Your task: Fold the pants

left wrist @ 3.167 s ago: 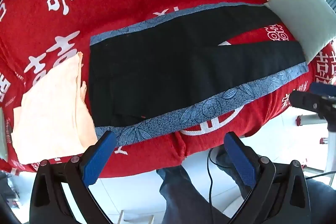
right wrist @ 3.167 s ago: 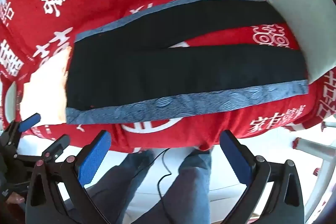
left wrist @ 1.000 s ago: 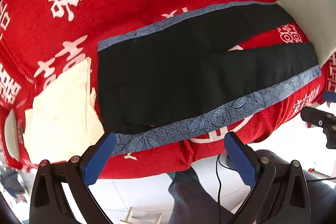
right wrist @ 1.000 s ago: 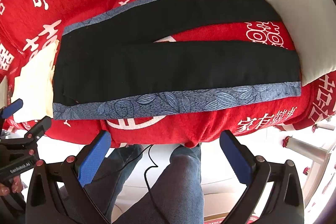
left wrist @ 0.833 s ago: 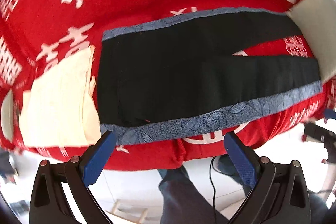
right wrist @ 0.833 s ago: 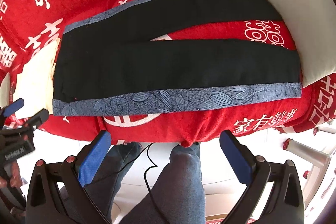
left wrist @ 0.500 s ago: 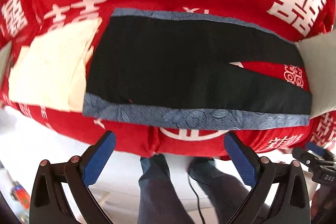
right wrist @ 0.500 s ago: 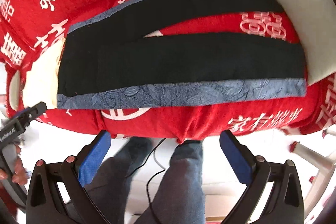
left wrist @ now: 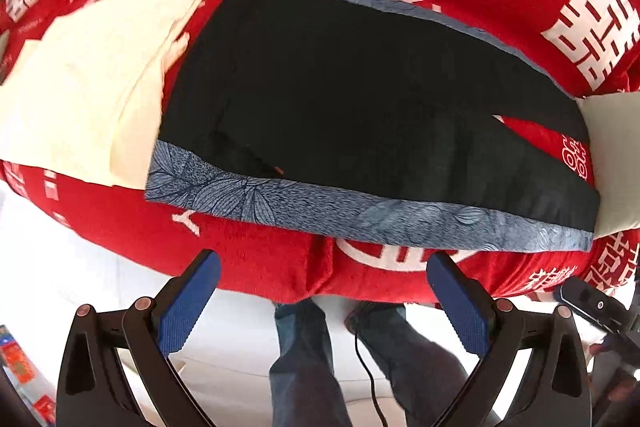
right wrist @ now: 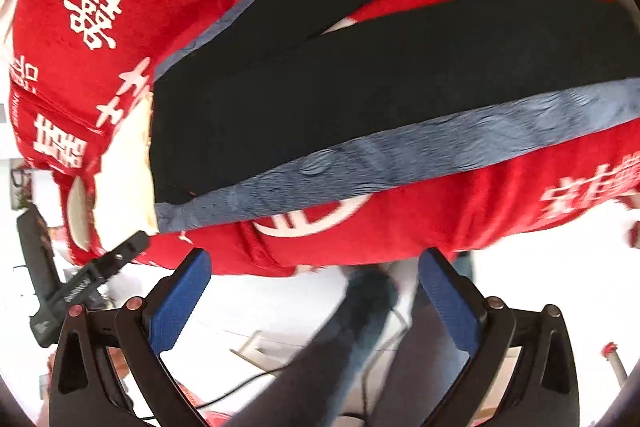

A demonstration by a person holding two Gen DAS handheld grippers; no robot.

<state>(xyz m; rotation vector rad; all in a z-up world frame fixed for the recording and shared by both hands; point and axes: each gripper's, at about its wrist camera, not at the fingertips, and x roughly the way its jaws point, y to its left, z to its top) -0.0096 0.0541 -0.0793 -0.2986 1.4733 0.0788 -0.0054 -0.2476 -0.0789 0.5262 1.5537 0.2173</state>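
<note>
Black pants (left wrist: 360, 99) with grey-blue leaf-patterned side bands (left wrist: 360, 215) lie flat on a red bed cover, waist at the left, the two legs spread in a narrow V toward the right. My left gripper (left wrist: 324, 295) hangs open above the bed's near edge, nothing between its blue pads (left wrist: 188, 301). In the right wrist view the same pants (right wrist: 380, 83) run from lower left to upper right. My right gripper (right wrist: 314, 293) is open too, holding nothing, above the cover's near edge. The left gripper's body (right wrist: 80, 287) shows at that view's lower left.
A folded cream cloth (left wrist: 88, 79) lies against the waistband on the left. A white pillow (left wrist: 616, 155) sits at the leg ends on the right. The red cover (left wrist: 260, 267) has white characters. A person's legs (left wrist: 304, 359) and a cable stand on the white floor below.
Both views have shifted closer and to the left; the waist end looms larger in the left wrist view, and the right wrist view has tilted with motion blur. Both grippers stay open and empty.
</note>
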